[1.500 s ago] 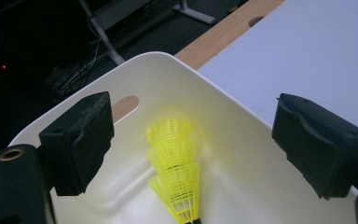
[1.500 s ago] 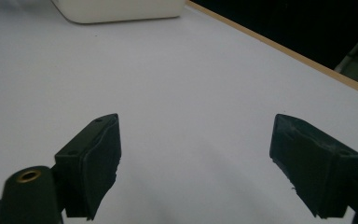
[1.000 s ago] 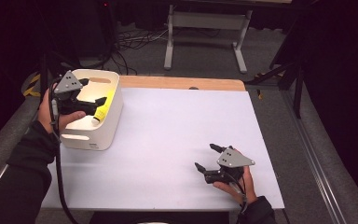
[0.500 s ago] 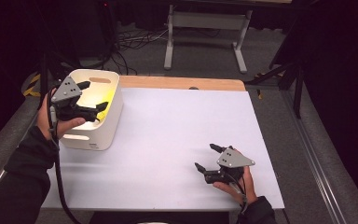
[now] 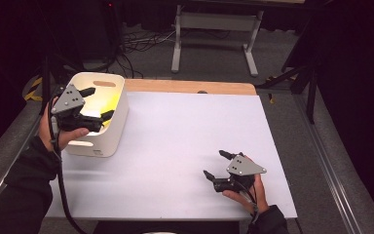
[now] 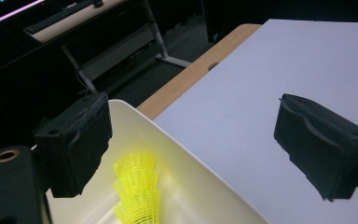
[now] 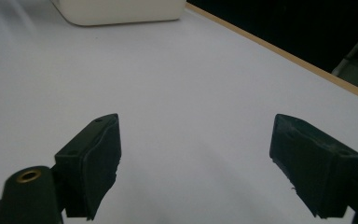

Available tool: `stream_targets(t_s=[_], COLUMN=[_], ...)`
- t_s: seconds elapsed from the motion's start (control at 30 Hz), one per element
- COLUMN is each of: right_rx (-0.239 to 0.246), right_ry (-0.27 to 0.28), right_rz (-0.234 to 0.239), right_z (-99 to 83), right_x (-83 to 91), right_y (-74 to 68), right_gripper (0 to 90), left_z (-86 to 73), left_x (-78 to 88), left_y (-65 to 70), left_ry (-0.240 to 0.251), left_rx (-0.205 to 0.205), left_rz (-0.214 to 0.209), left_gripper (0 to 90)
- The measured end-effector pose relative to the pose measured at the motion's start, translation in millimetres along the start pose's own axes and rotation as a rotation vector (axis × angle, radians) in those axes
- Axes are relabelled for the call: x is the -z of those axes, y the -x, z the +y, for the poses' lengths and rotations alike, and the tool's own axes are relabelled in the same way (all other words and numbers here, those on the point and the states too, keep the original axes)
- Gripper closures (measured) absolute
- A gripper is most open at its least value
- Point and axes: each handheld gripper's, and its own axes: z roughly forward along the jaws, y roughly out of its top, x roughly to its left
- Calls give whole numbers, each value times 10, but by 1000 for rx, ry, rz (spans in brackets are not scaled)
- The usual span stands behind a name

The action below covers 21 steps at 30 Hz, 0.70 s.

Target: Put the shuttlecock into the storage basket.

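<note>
A white bin [image 5: 108, 132] stands at the table's left edge, with a yellow mesh shuttlecock [image 6: 136, 191] lying inside it. My left gripper [image 5: 97, 103] hovers above the bin's rim, open, nothing between its jaws; the left gripper view has one jaw over the bin and the other over the table. The yellow of the shuttlecock [image 5: 108, 105] glows in the bin. My right gripper [image 5: 216, 164] rests low over the table near the front right, open and empty, pointing toward the bin [image 7: 121, 10].
The white table top [image 5: 185, 136] has a wooden strip [image 5: 190, 87] along its far edge. Beyond it stand a metal desk frame [image 5: 214, 29] and cables on the dark floor. A cable trails from my left gripper over the table's left front.
My left gripper has lifted and drawn back toward the left, out of the bin, and its jaws stand empty. The right gripper has stayed put.
</note>
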Motion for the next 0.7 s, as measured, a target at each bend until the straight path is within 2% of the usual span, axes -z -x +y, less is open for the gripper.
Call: stream_targets(t_s=[0.1, 0.17, 0.7], right_rx=[3, 4, 19], right_ry=[-3, -3, -8], right_rz=[-1, -2, -5], right_z=[2, 6, 30], right_x=[-3, -1, 9], right_y=[-5, -11, -46], right_gripper=[178, 177, 175], left_z=[-2, 0, 16], left_x=[7, 7, 48], left_y=[38, 71, 310], left_ry=[5, 3, 59], left_rx=[-4, -24, -51], left_rz=[-3, -1, -40], left_gripper=[119, 117, 85])
